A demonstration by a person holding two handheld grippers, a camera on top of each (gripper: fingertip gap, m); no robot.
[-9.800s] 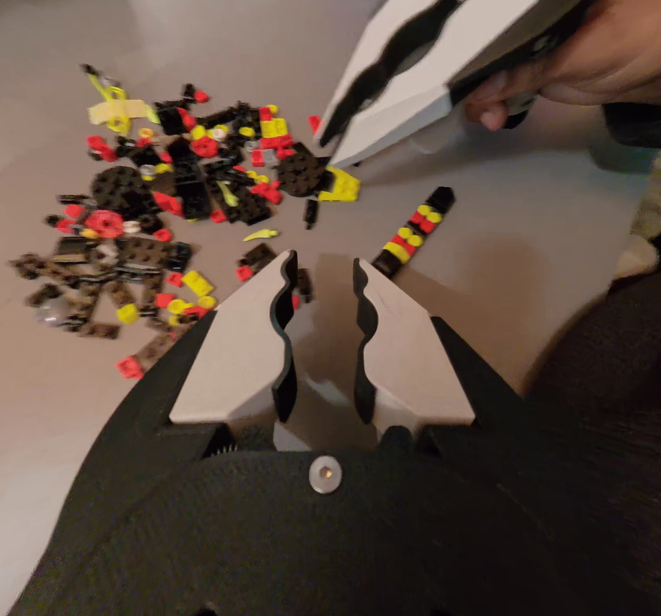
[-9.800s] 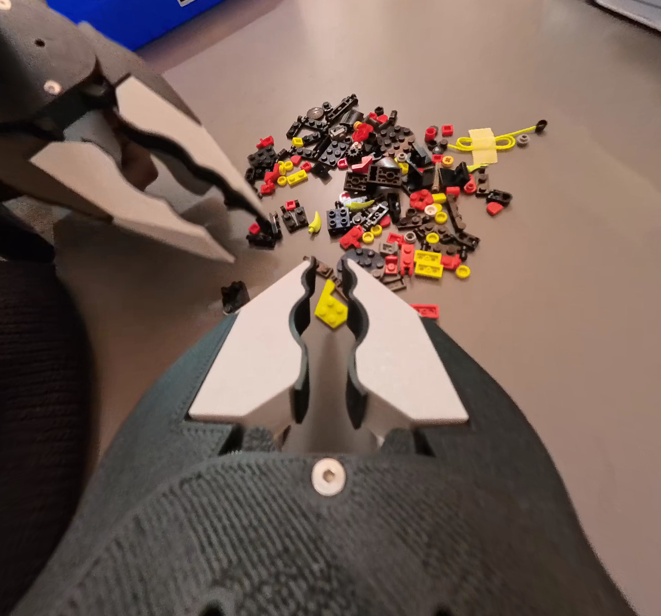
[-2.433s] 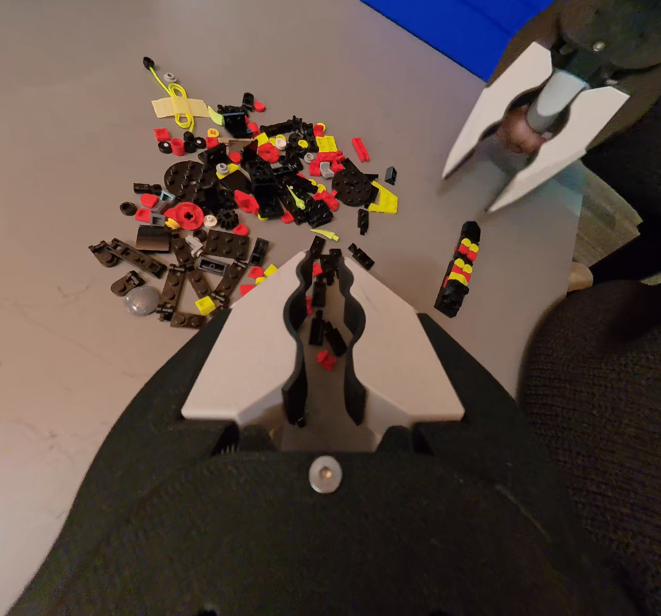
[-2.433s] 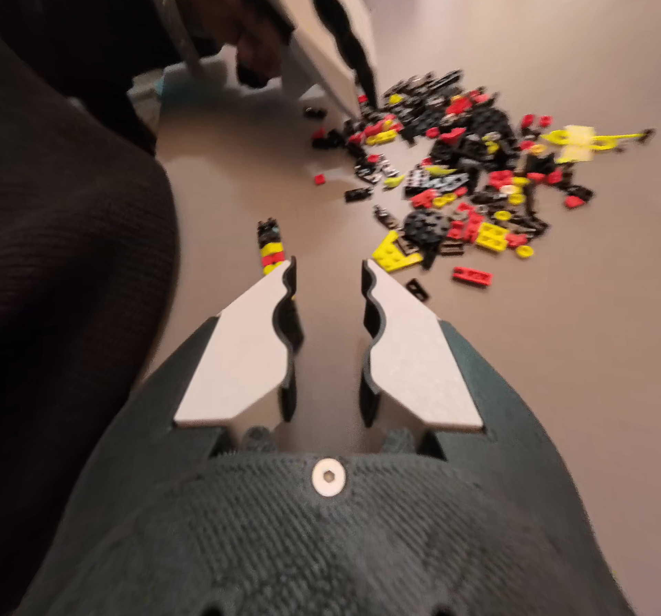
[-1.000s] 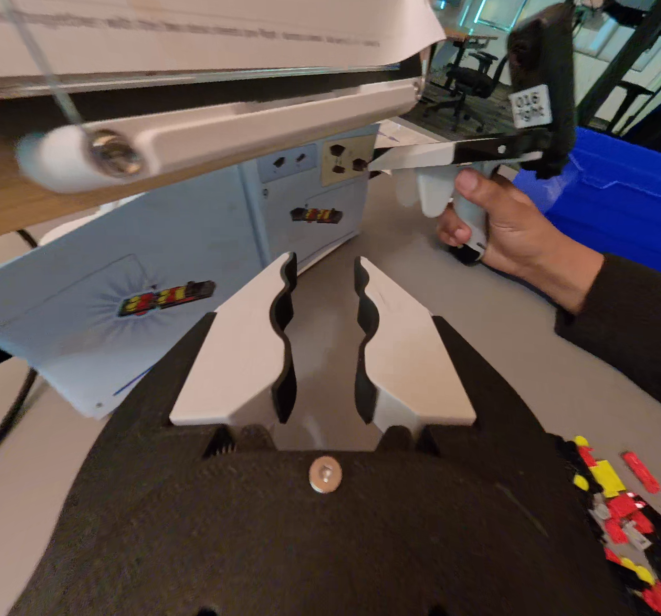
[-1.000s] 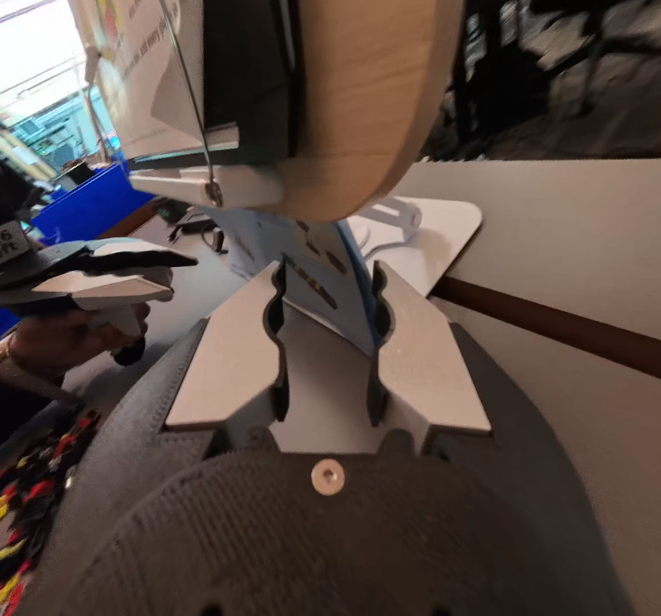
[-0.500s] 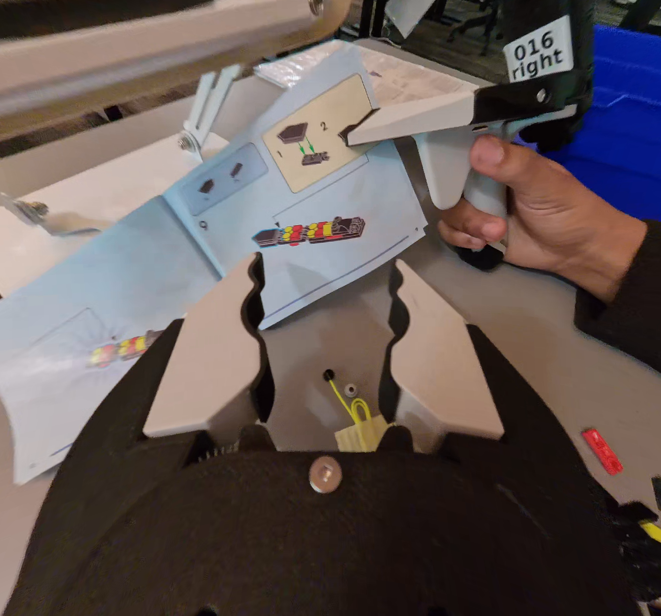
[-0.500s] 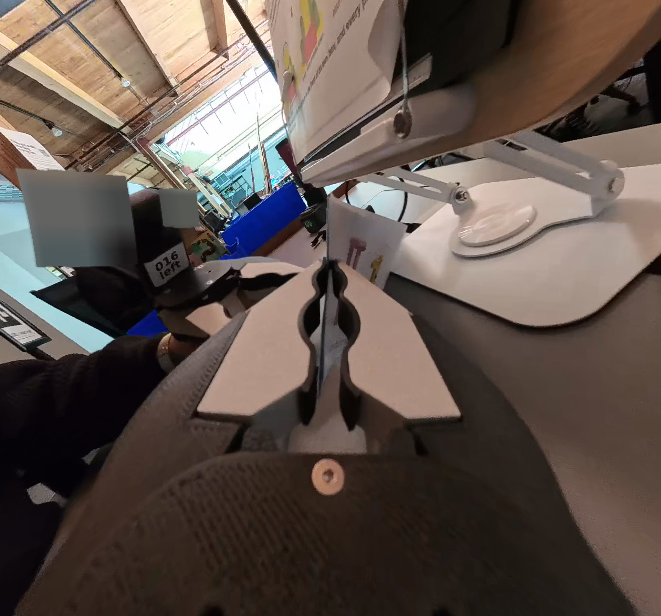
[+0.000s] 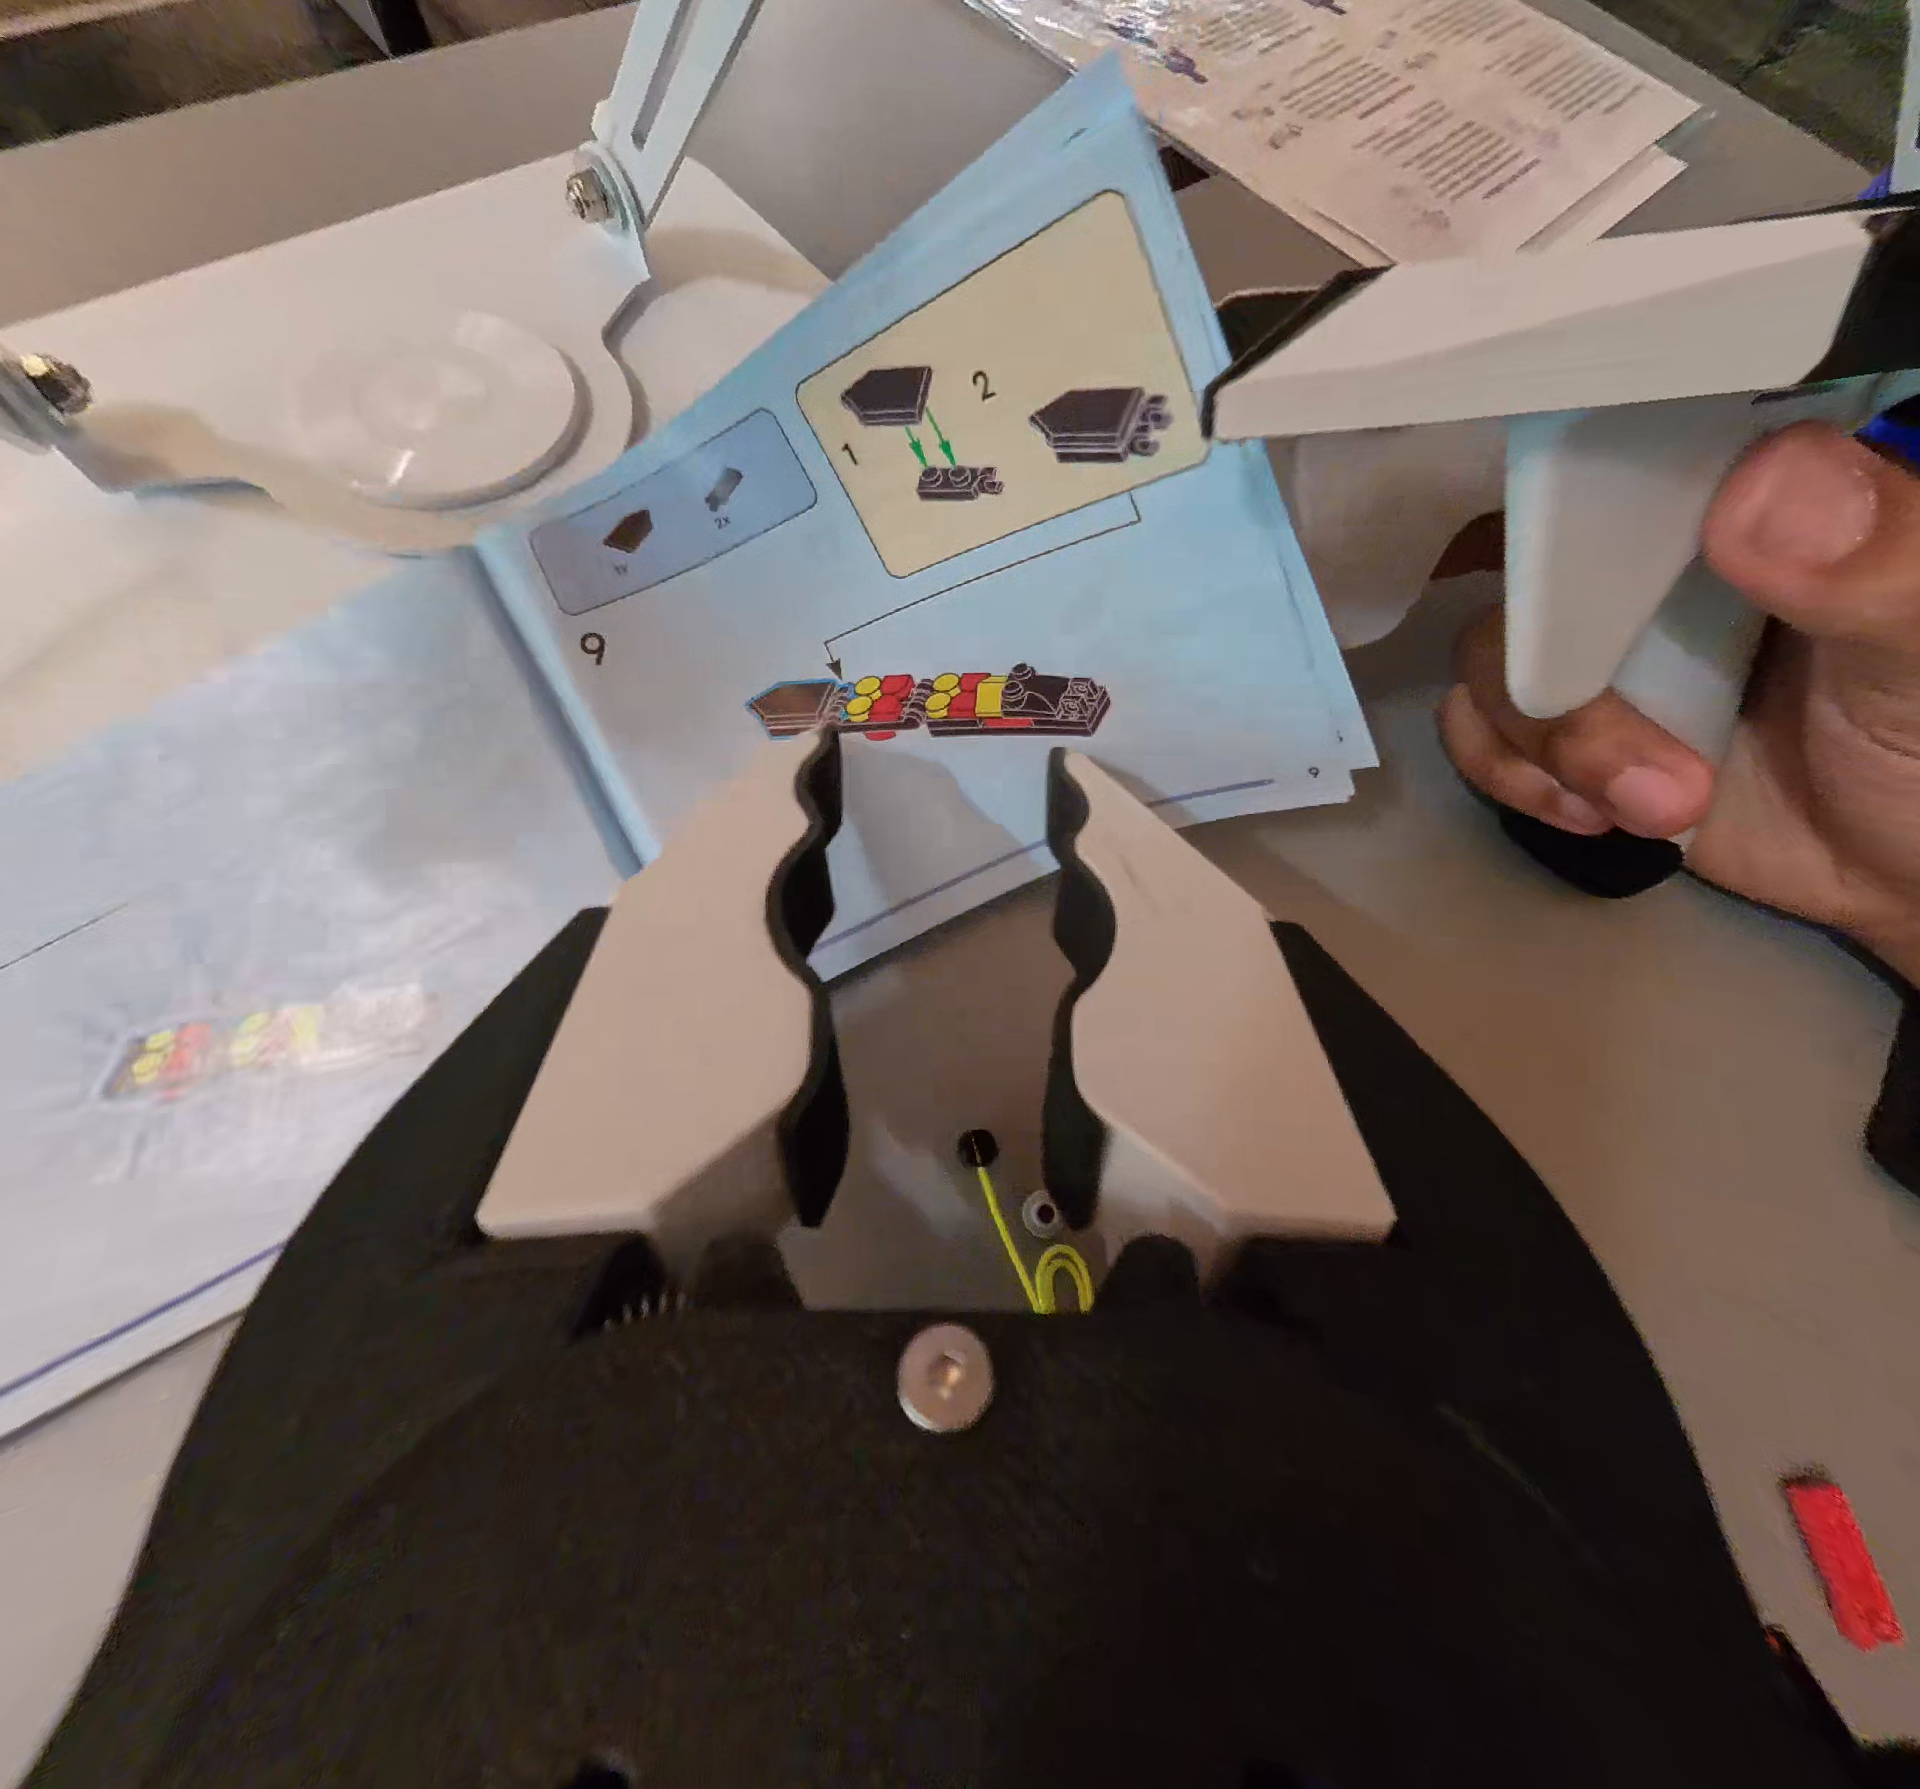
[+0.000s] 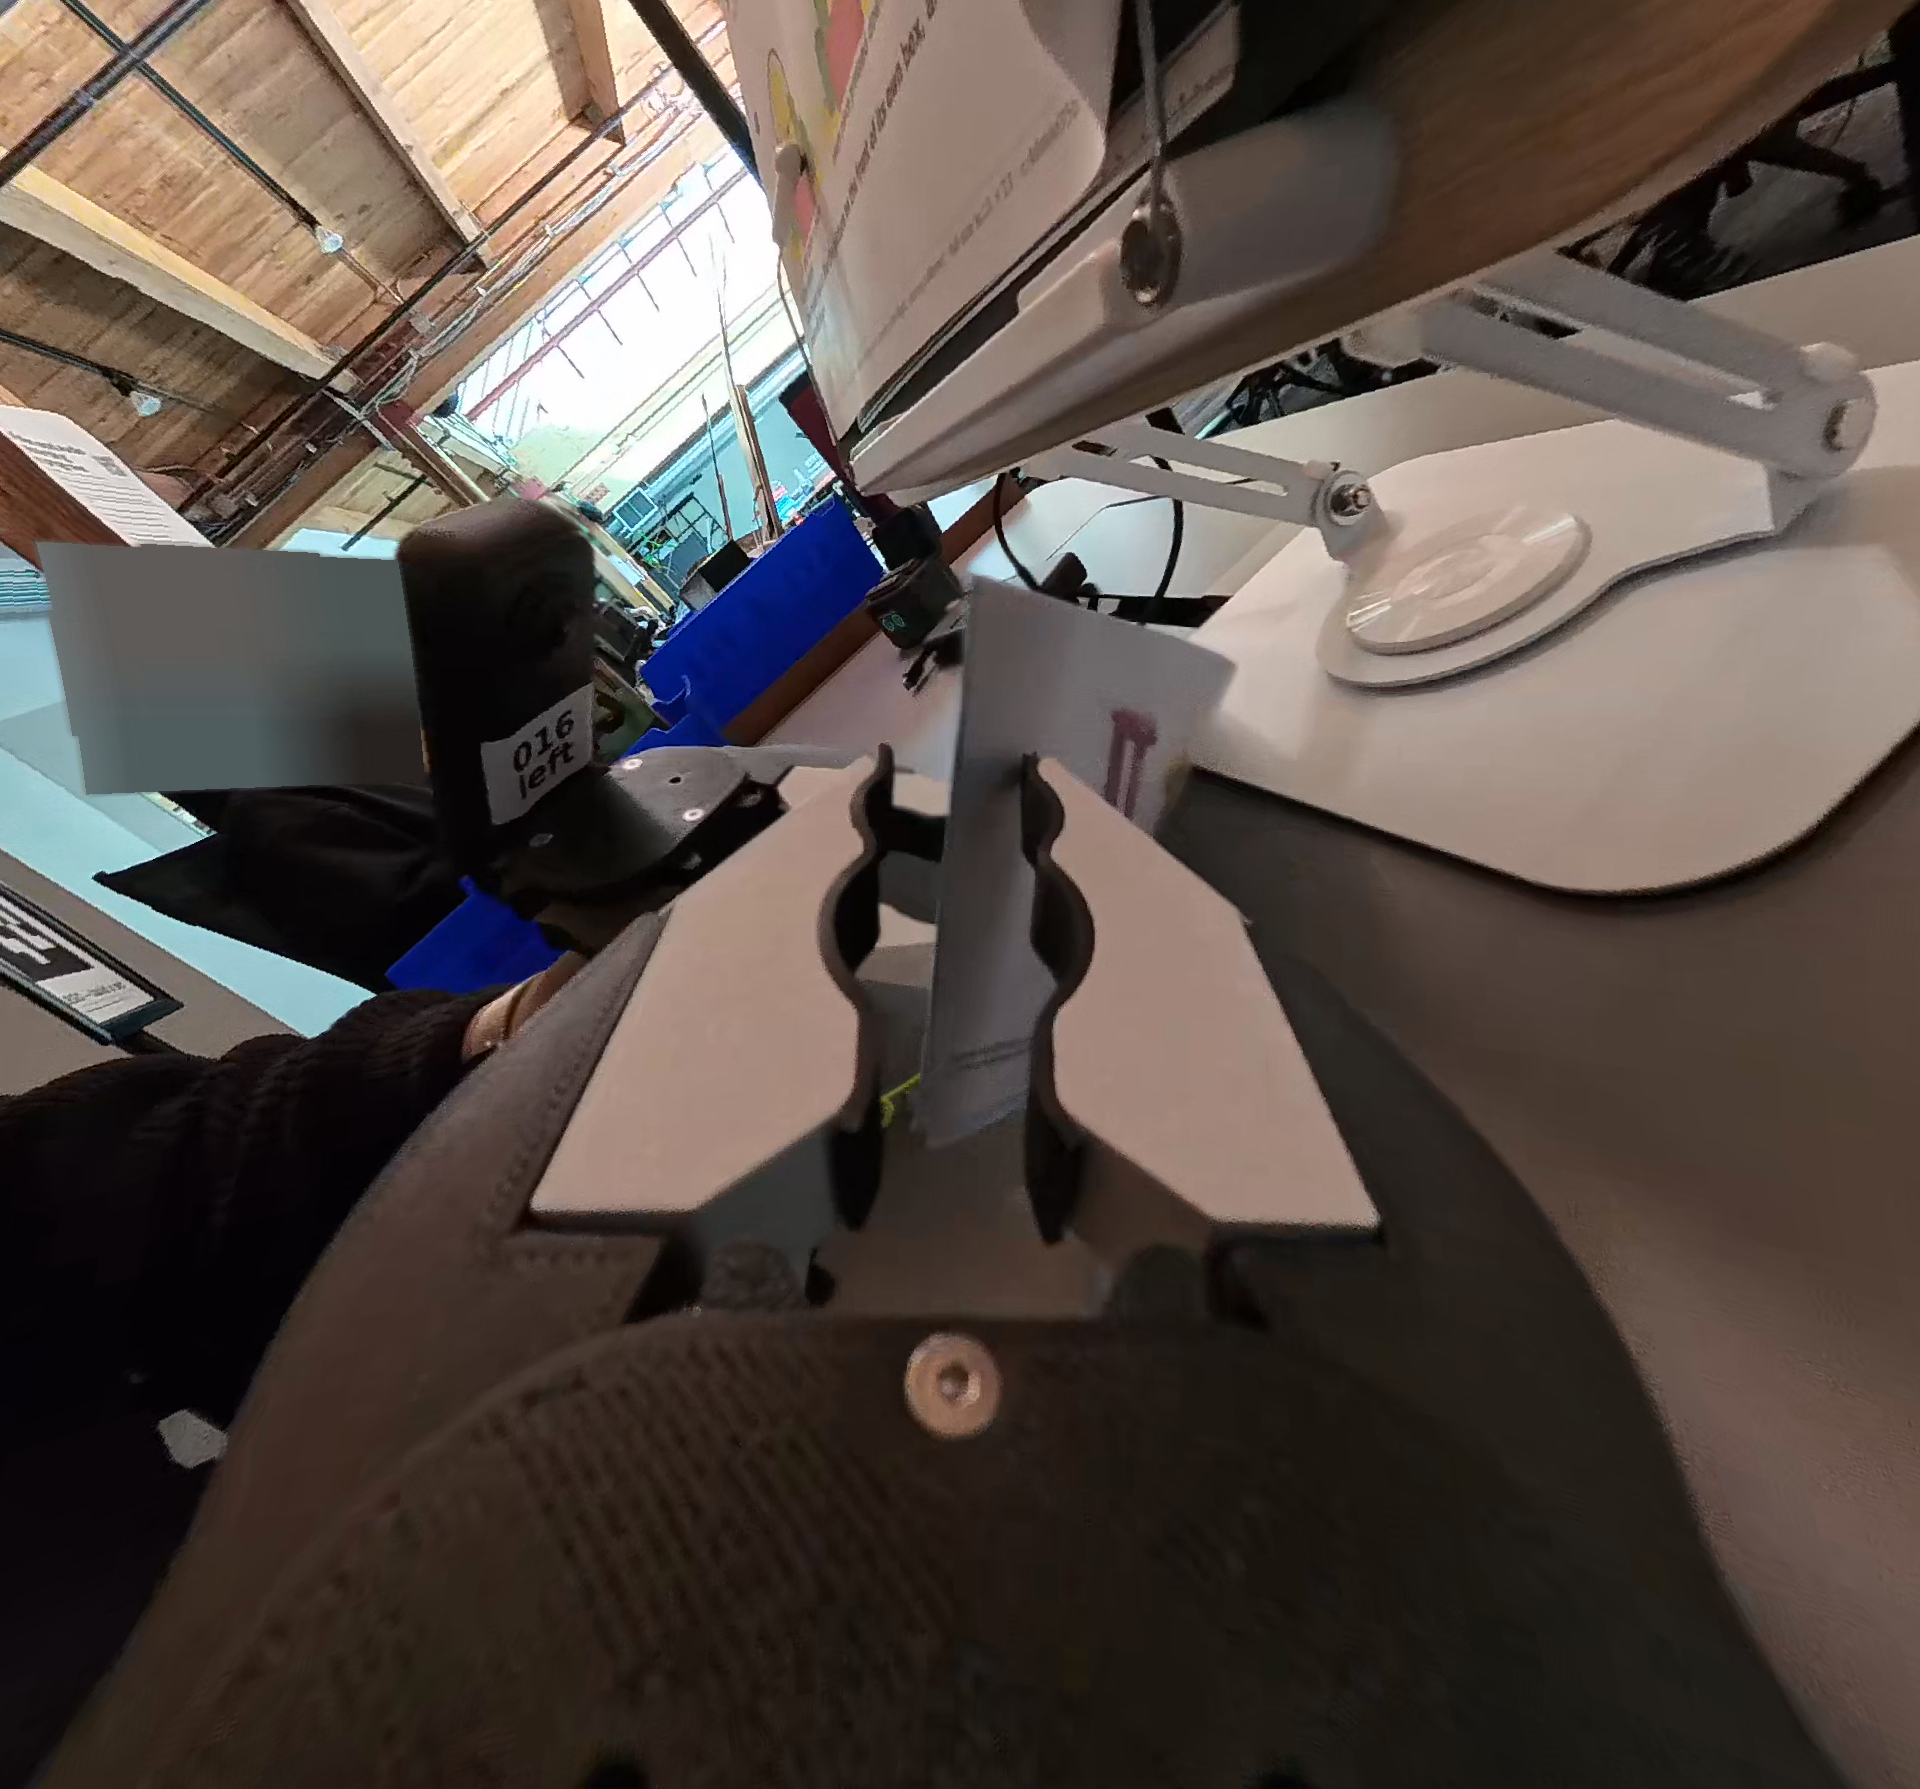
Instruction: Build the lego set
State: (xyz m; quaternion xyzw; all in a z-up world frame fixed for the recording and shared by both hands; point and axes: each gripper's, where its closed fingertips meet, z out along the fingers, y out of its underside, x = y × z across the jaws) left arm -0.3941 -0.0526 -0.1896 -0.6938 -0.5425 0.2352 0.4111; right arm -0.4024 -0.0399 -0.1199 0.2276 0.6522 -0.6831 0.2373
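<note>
In the left wrist view we are looking down past the left gripper point(image 9: 940, 763), whose fingers are standing spread and holding nothing, at the open instruction booklet point(image 9: 935, 534) lying on the grey worktop point(image 9: 1507, 1064). We are judging that the step in hand is reading, not building: a page is being lifted so we can see which pieces go on next. The page is rising toward the far side of the worktop, its lower edge just beyond our fingertips, apart from them. The right gripper point(image 9: 1236, 389) is coming in from the right edge with its fingers at the page's right margin; from here we cannot tell whether they are pinching it. Below our fingers a yellow string piece point(image 9: 1039, 1261) with a black end is lying on the worktop, and a red plate point(image 9: 1839, 1573) is lying near the right edge. The pile of bricks itself is out of sight in this view.

In the right wrist view we are seeing the page point(image 10: 997, 908) edge-on, standing between the right gripper's point(image 10: 956, 773) fingers. The fingers are parted, with the sheet resting against the right-hand one and a clear gap to the left-hand one, so they are not clamping it. A white stand base point(image 10: 1455, 617) is sitting at the far right of the worktop. Next, we think, comes letting the page settle, then going back to the loose pieces for the dark wedge plate and small plates, which calls for a fine pinch on flat, low parts.
</note>
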